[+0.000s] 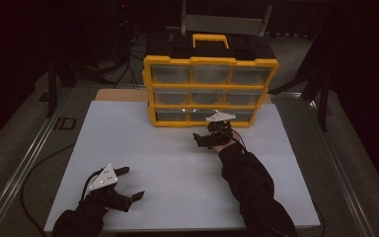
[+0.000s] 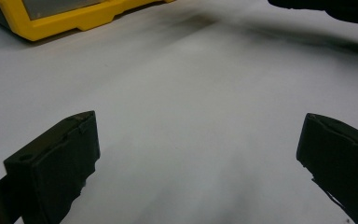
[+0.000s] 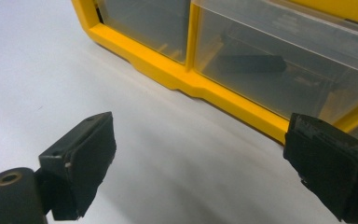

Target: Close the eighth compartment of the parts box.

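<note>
A yellow organizer (image 1: 210, 61) with three rows of clear drawers and a black lid stands at the back middle of the white board (image 1: 177, 168). My right gripper (image 1: 203, 139) hovers just in front of its bottom row, open and holding nothing. In the right gripper view the open jaws (image 3: 199, 119) face the yellow frame (image 3: 191, 79) and a bottom drawer holding a dark oblong piece (image 3: 251, 63). My left gripper (image 1: 133, 182) rests near the board's front left corner, open and holding nothing. The left gripper view has the organizer's base (image 2: 51, 21) far off beyond the spread jaws (image 2: 198, 121).
The board lies on a grey table with a metal rail (image 1: 24, 163) along its left side and a cable (image 1: 34, 168) beside it. A grey chair back (image 1: 224, 22) stands behind the organizer. The right sleeve (image 2: 326, 7) crosses the top right of the left gripper view.
</note>
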`<state>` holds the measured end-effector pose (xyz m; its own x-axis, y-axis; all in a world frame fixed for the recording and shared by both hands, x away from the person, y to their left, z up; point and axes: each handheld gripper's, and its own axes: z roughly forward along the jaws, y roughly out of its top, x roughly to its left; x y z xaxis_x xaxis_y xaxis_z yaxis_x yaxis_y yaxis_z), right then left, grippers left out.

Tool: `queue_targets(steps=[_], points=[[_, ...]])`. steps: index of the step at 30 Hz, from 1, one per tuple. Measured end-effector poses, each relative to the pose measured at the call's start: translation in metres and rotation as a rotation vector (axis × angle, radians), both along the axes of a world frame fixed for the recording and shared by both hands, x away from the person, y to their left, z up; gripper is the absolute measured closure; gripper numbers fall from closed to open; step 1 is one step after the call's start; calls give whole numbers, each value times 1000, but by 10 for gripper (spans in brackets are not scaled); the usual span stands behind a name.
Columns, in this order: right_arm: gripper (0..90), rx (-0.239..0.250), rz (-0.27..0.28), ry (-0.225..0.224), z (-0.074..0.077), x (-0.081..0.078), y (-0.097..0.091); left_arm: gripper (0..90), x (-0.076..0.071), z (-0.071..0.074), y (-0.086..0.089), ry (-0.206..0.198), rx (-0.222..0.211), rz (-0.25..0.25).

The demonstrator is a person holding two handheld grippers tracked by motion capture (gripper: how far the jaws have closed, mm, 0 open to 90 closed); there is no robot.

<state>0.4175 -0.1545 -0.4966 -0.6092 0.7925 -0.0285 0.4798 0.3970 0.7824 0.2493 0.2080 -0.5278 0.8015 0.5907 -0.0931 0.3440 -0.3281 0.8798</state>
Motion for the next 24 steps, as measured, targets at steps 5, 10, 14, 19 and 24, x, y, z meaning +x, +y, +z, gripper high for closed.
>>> queue_targets(steps=[5, 10, 14, 19, 24], points=[[91, 4, 14, -10, 3, -8, -5, 0, 1, -1, 0, 5, 3, -1], [91, -5, 34, -16, 4, -15, -12, 0, 0, -1, -1, 3, 5, -1], [91, 5, 47, -29, 6, -22, -19, 0, 0, -1, -1, 5, 4, 0], [91, 6, 60, -42, 8, -34, -29, 0, 0, -1, -1, 2, 12, 0], [90, 18, 65, -47, 9, -42, -39, 0, 0, 0, -1, 1, 4, 1]])
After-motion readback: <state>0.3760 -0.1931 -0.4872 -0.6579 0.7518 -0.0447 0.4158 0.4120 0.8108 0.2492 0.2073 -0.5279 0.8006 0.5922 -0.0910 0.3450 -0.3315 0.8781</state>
